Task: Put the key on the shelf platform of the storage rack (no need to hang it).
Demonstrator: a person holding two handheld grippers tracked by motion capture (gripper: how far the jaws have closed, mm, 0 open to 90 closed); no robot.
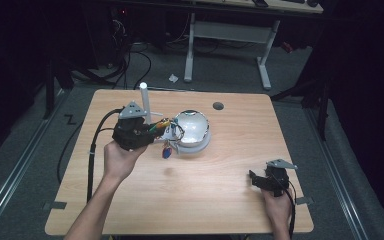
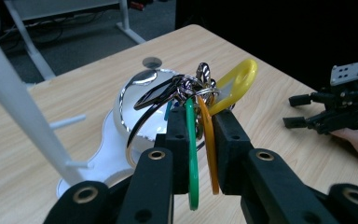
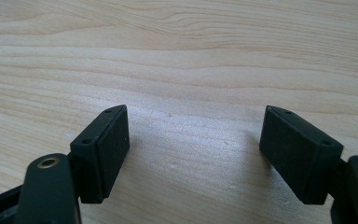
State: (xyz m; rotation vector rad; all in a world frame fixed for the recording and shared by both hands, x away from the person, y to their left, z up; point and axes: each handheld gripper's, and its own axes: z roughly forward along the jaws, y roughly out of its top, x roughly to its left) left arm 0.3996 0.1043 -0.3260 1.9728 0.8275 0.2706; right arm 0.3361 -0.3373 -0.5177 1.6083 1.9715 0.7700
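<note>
My left gripper (image 1: 152, 132) is shut on a bunch of key tags (image 1: 164, 134), held beside a white peg stand (image 1: 144, 102) with a shiny dome (image 1: 192, 126) on its base. In the left gripper view a green tag (image 2: 192, 158) and an orange tag (image 2: 209, 154) are pinched between the jaws, with a yellow tag (image 2: 240, 78), a black fob (image 2: 161, 93) and metal rings (image 2: 201, 83) sticking out above. A blue tag (image 1: 166, 151) dangles below. My right gripper (image 1: 254, 178) rests open near the table's front right, nothing between its fingers (image 3: 105, 149).
The stand's white pole (image 2: 14, 93) carries short side pegs (image 2: 67, 122). A round cable hole (image 1: 218, 105) sits at the wooden table's (image 1: 220, 200) back edge. Behind the table stand a white desk frame (image 1: 230, 35) and floor cables (image 1: 130, 60).
</note>
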